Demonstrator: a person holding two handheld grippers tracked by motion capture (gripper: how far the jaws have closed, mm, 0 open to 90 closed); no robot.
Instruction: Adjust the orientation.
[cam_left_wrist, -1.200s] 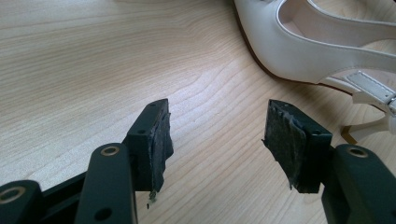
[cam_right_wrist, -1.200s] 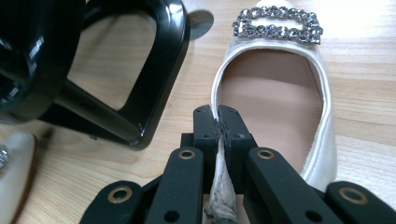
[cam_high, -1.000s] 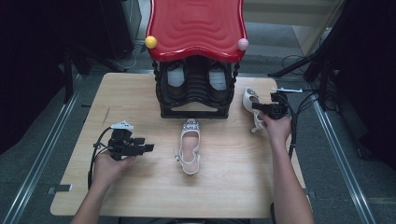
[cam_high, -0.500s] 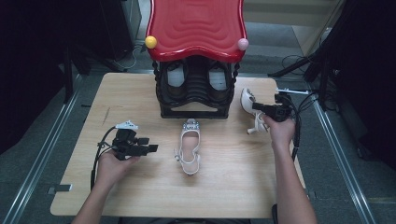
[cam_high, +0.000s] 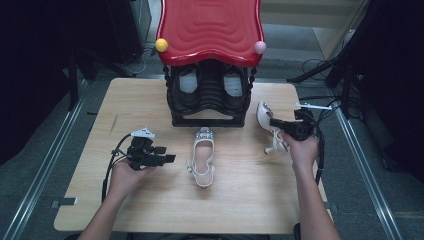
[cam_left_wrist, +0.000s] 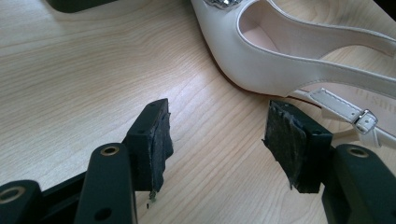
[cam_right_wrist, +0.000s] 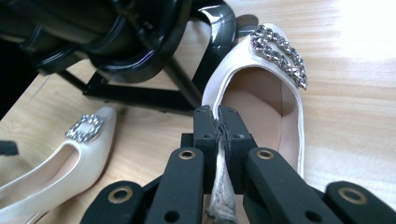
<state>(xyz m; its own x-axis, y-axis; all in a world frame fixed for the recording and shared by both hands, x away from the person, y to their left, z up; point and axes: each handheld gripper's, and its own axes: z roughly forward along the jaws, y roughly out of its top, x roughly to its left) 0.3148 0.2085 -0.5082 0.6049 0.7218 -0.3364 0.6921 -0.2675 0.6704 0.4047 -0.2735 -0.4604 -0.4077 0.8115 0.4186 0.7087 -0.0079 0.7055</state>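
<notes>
While my left gripper (cam_high: 167, 158) waits low over the desk (cam_high: 240, 200) with its fingers (cam_left_wrist: 156, 140) spread wide and nothing between them, the change is all on the right. From the left gripper view, the resting white slingback shoe (cam_left_wrist: 289, 60) lies just beyond the open fingers, its buckled strap nearest me and its jewelled toe pointing away toward the rack. In the high view that shoe (cam_high: 202, 157) sits near the middle of the desk, toe toward the black shoe rack (cam_high: 210, 100).

Farther over, my right gripper (cam_high: 275, 121) has its fingers (cam_right_wrist: 208, 130) pinched tight on the side edge of the second white shoe (cam_right_wrist: 275, 93), the thin wall of the upper squeezed between the pads. Compared with a second ago, this shoe has come up off the desk and shifted toward the rack: it now hangs tilted, toe up and heel down, just to the right of the rack's front corner.

I read that as the pickup done and the carry begun. The grip is on a narrow rim, so I'd judge the shoe could swing or slip if I move fast. Beyond it stands the rack under its red wavy top (cam_high: 210, 27), with dark shoes already in the upper slots; the lower opening looks the likely target, though I can't tell how much clearance is there.
</notes>
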